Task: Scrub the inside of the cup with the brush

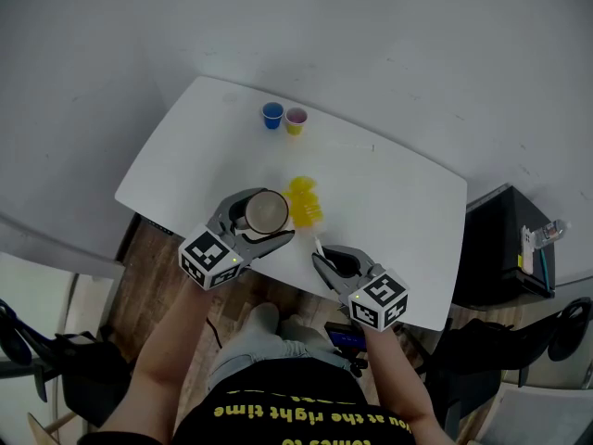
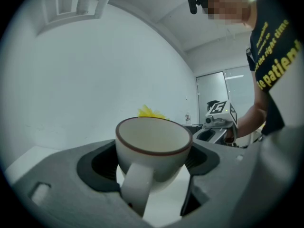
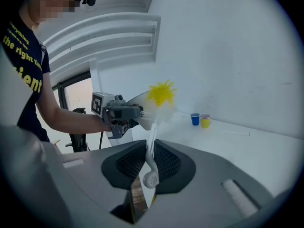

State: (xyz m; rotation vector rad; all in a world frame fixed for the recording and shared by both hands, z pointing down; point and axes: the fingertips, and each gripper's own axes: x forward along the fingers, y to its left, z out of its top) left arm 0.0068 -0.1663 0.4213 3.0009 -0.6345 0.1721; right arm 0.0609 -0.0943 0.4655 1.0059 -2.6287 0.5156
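The cup (image 1: 266,209) is sitting in my left gripper (image 1: 268,216), whose jaws are standing fairly wide and pressing on its round white body from both sides, so it is hanging above the near part of the white table (image 1: 398,188). In the left gripper view its handle is pointing back at the camera, down between the jaws, and its mouth, ringed with a thin dark line, is tipping up and a little towards the camera; the inside is looking pale and bare. Over on the other side, my right gripper (image 1: 332,253) is clamping narrow on the brush (image 1: 304,200): the pads are squeezing the thin white handle, with its rounded end lying low between them in the right gripper view. The handle is running forward and up to the yellow bristles, and those are hovering just beside the cup's rim, outside the mouth rather than in it; whether they are touching the rim I cannot tell. In the left gripper view only a yellow tuft is poking up behind the far rim. The two grippers are facing each other, close together, near the table's front edge. Far back on the table, well apart from all this, a blue cup (image 1: 272,115) and a yellow cup (image 1: 296,120) are standing upright, just beside each other
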